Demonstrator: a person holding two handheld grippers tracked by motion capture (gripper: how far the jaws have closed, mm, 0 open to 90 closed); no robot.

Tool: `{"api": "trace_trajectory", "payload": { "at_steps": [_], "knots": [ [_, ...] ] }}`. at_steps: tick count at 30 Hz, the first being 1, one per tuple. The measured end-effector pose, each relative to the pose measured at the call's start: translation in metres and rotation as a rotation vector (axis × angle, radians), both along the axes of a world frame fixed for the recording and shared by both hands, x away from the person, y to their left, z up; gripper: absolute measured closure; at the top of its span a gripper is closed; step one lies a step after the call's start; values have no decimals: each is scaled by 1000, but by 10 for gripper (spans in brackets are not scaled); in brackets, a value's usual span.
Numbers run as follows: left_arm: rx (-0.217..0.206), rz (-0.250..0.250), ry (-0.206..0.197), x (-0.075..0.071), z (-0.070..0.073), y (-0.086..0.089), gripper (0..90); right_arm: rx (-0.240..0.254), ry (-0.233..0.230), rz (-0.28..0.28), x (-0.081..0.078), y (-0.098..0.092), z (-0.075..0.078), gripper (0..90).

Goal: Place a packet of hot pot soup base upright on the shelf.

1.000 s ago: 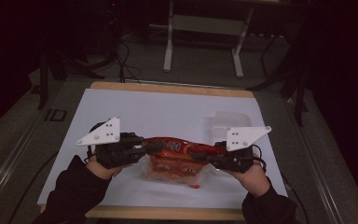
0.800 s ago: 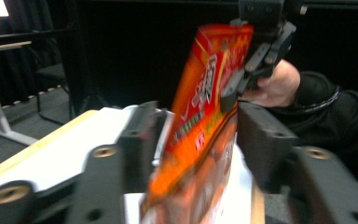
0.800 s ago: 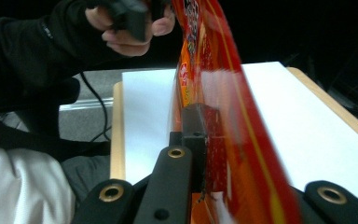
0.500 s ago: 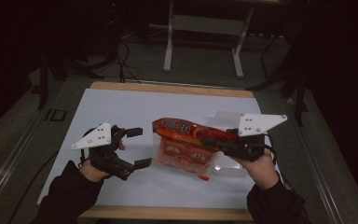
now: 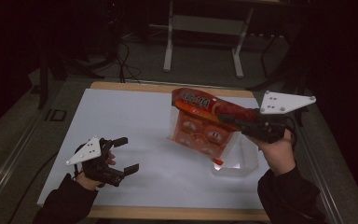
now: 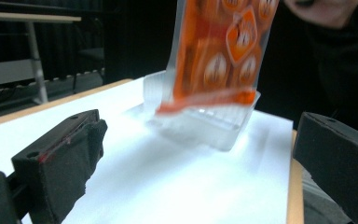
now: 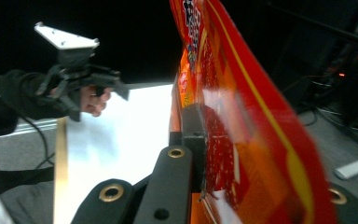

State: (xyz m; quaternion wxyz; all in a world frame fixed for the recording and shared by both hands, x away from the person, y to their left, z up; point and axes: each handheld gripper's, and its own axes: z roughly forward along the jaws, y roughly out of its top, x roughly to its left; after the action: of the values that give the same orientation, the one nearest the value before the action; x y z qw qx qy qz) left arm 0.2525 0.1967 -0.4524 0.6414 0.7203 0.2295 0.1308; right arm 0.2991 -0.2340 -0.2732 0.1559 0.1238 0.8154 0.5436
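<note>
No text can be read anywhere. The orange snack bag (image 5: 205,122) carries white lettering on its red top band in the high view and dark print near its top edge in the right gripper view (image 7: 192,18), all too blurred to make out. Round white-and-orange emblems on its front (image 6: 223,56) show no legible characters.

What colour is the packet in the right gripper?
Orange-red, with a clear lower part showing orange sachets: packet, right gripper. Best in the high view.
</note>
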Motion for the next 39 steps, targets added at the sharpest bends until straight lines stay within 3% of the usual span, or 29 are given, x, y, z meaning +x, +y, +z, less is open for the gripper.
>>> {"api": "trace_trajectory", "payload": {
  "at_steps": [3, 11, 19, 27, 39],
  "knots": [
    [25, -1, -10, -3, -10, 3, 21, -2, -7, -41, 5, -9, 6, 900],
    [18, 30, 56, -8, -35, 16, 21, -21, -13, -136, 14, -33, 12, 900],
    [23, 34, 63, -9, -42, 16, 21, -54, -12, -232, 18, -56, 8, 900],
    [16, 31, 66, -8, -43, 15, 21, -79, 17, -297, 25, -76, -9, 900],
    [24, 33, 64, -7, -44, 15, 21, -109, 63, -355, 35, -85, -44, 900]
  ]
}}
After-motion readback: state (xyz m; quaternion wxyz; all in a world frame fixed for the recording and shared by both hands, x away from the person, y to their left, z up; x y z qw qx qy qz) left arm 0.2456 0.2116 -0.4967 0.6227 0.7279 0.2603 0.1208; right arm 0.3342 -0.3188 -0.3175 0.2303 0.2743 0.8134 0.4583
